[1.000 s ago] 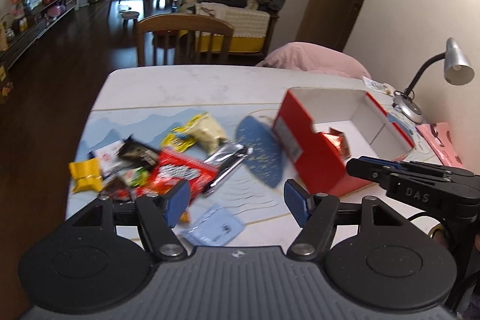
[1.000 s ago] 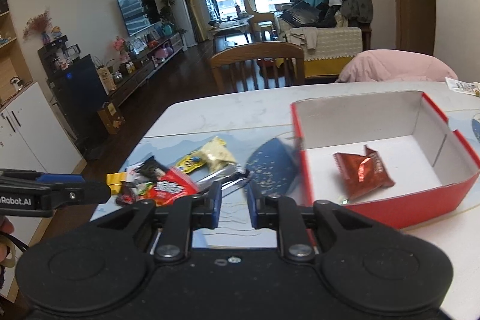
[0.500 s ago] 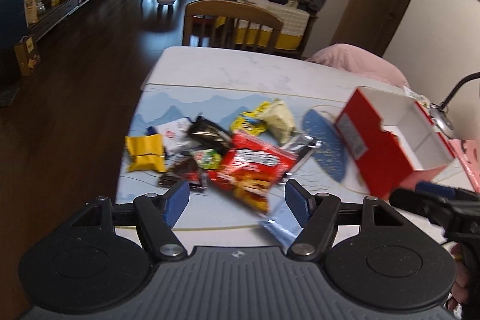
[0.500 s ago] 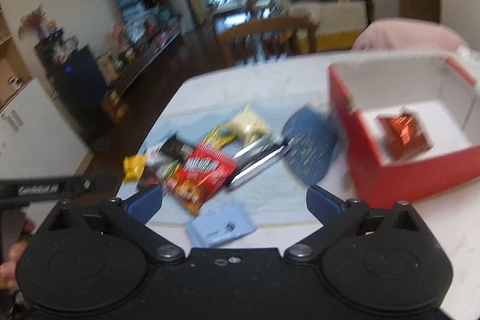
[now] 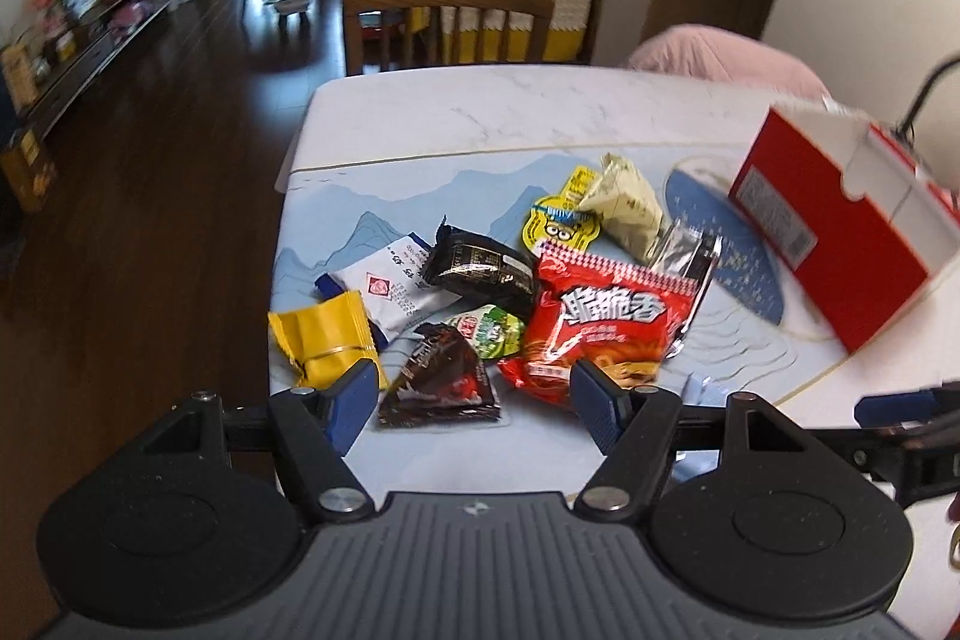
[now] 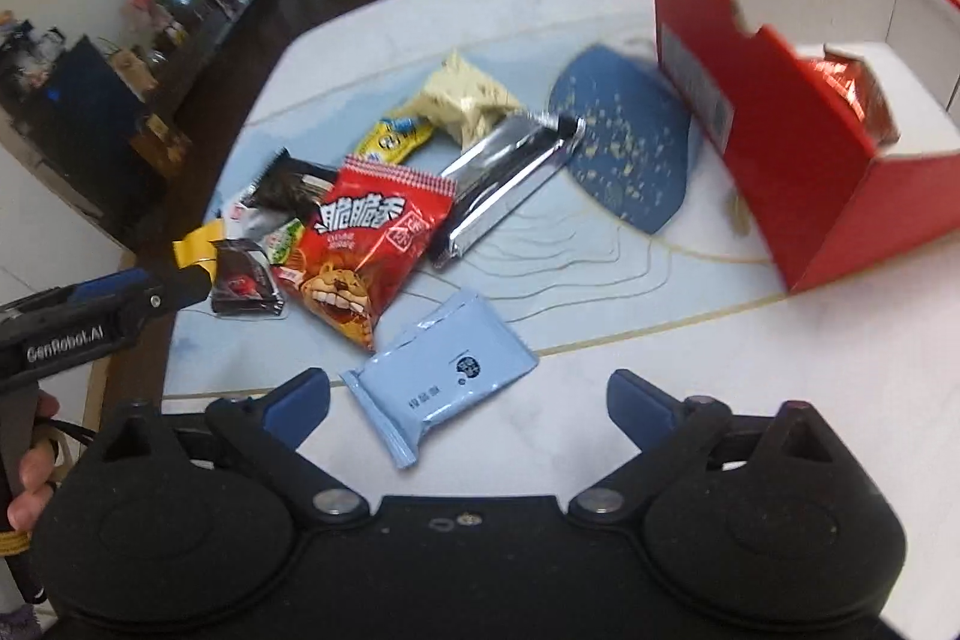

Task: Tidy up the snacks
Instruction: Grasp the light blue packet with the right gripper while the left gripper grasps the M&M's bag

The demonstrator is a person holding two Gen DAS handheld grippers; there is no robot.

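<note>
A pile of snack packets lies on the blue placemat: a big red chip bag, a dark triangular packet, a yellow packet, a silver bar and a light blue packet. A red open box on the right holds a red foil packet. My left gripper is open, just above the dark triangular packet. My right gripper is open wide, over the light blue packet.
The white table's edge drops to dark floor on the left. A wooden chair stands at the far side. A pink cushion lies at the back right. A blue oval print lies beside the box.
My right gripper opened from shut and dropped toward the light blue packet. My left gripper swung left and down over the snack pile, staying open.
</note>
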